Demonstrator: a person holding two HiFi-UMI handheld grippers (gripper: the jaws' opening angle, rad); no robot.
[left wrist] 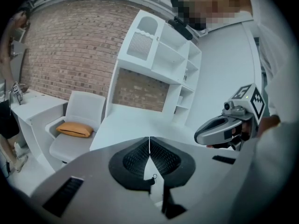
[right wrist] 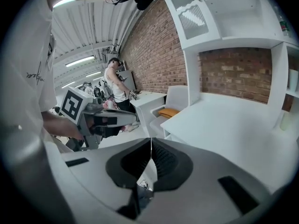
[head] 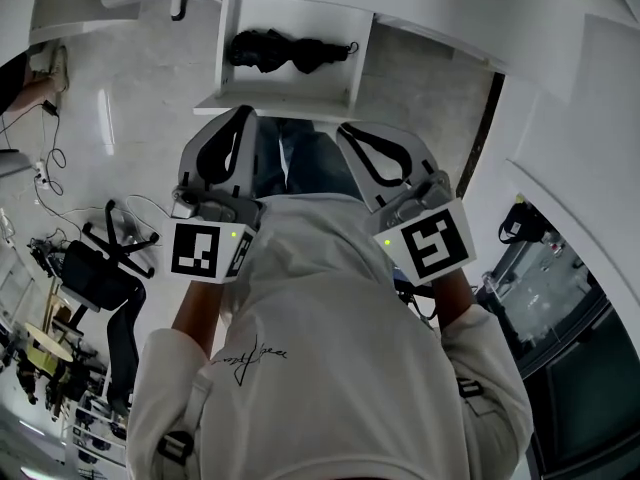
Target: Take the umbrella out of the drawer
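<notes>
White shirt (head: 330, 348) filling foreground. Left hand-held gripper (head: 240, 116) and right hand-held gripper (head: 345, 130) hovering near drawer (head: 280, 101) front rim, well apart, both jaws pressing together, holding nothing. Black umbrella (head: 290, 50) lying crosswise inside open drawer, bare strip showing along front.

drawer (head: 300, 88): open, white, top of frame.
umbrella (head: 285, 50): black, folded, lying inside it.
left gripper (head: 240, 118): tip near the front edge.
right gripper (head: 350, 133): alongside, pointing the same way.
</notes>
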